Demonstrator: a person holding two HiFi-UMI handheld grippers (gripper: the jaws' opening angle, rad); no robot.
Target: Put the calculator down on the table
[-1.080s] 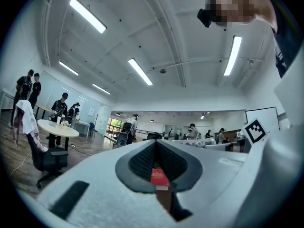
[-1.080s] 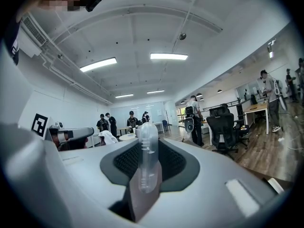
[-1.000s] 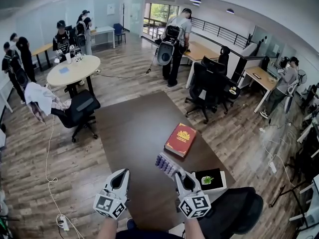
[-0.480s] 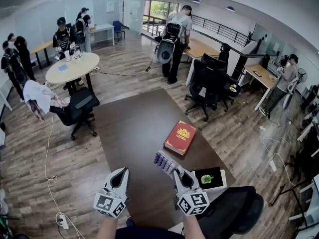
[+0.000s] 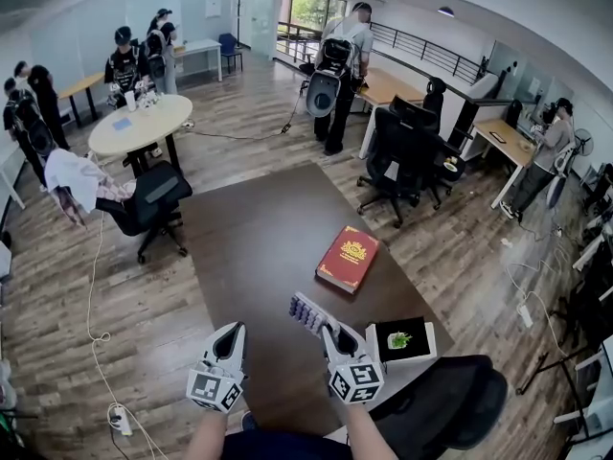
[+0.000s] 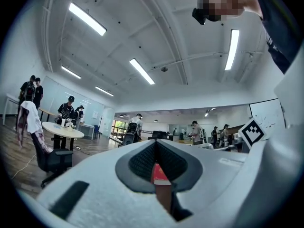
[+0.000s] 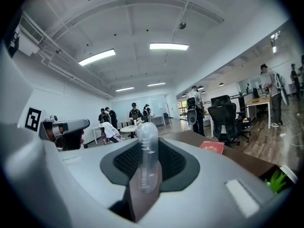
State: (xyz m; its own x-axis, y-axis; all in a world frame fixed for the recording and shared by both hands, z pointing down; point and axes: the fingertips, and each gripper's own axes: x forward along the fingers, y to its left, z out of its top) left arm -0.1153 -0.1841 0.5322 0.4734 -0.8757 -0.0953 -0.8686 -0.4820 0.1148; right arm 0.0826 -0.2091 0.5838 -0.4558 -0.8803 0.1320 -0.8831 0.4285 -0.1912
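Note:
A lavender calculator (image 5: 308, 311) with rows of keys sticks out ahead of my right gripper (image 5: 330, 332), which is shut on its near end. It hangs just over the near part of the dark brown table (image 5: 259, 247). In the right gripper view the calculator (image 7: 146, 156) stands edge-on between the jaws of the right gripper (image 7: 147, 172). My left gripper (image 5: 233, 333) is beside it to the left, over the table's near edge, shut and holding nothing. In the left gripper view only a thin slit shows at the left gripper (image 6: 159, 164).
A red book (image 5: 347, 258) lies on the table beyond the calculator. A white box with a green plant picture (image 5: 402, 340) sits at the near right corner. Black office chairs (image 5: 153, 204) stand around the table, and a cable trails on the floor. Several people stand farther back.
Both grippers have sunk a little. The right one has shifted slightly left, still with the calculator in it.

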